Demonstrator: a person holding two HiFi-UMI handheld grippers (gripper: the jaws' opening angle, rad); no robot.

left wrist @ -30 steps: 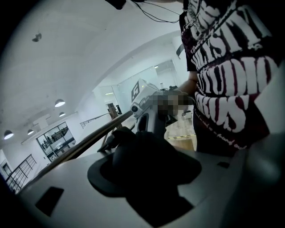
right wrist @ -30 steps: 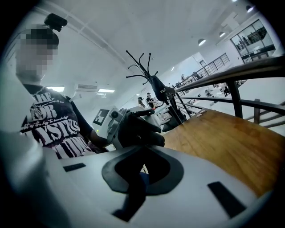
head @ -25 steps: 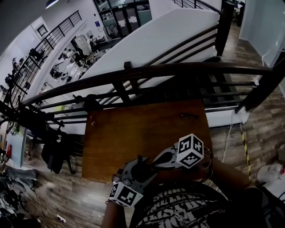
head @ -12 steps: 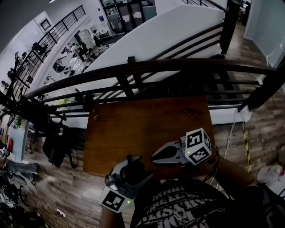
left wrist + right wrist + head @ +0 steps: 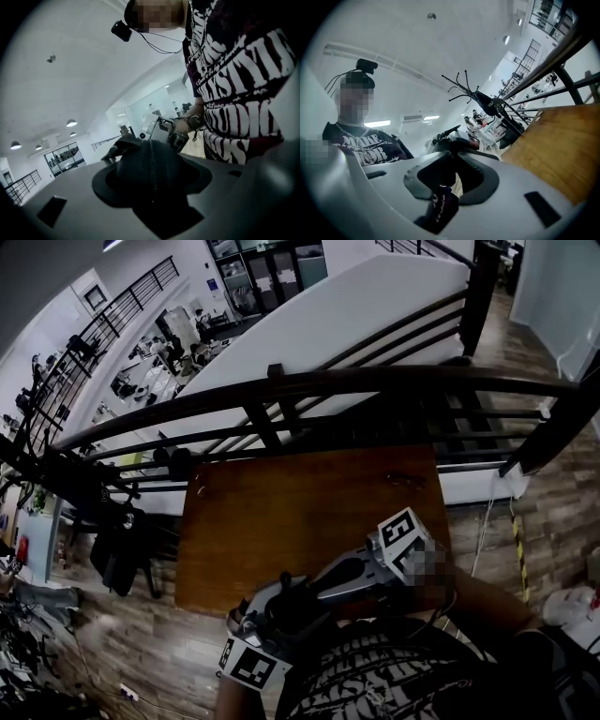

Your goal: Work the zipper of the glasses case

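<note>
The black glasses case (image 5: 289, 613) is held in the air over the near edge of the wooden table (image 5: 300, 512), close to the person's chest. My left gripper (image 5: 281, 601) is shut on it. In the left gripper view the case (image 5: 140, 159) fills the jaws, and its zipper line (image 5: 151, 164) runs straight away from the camera. My right gripper (image 5: 317, 589) reaches in from the right, its tip at the case. Its jaws have just been opening. In the right gripper view (image 5: 457, 177) a narrow gap shows between the pads, and a dark printed pull tab (image 5: 443, 208) lies low between them.
A dark metal railing (image 5: 375, 385) runs along the table's far side, with a drop to a lower floor behind it. A small dark item (image 5: 403, 481) lies near the table's far right corner. The person's printed shirt (image 5: 375, 681) is directly below the grippers.
Both grippers have risen with the case. The right gripper drew a little away from the case half a second ago and is back at it now, with its jaws parted.
</note>
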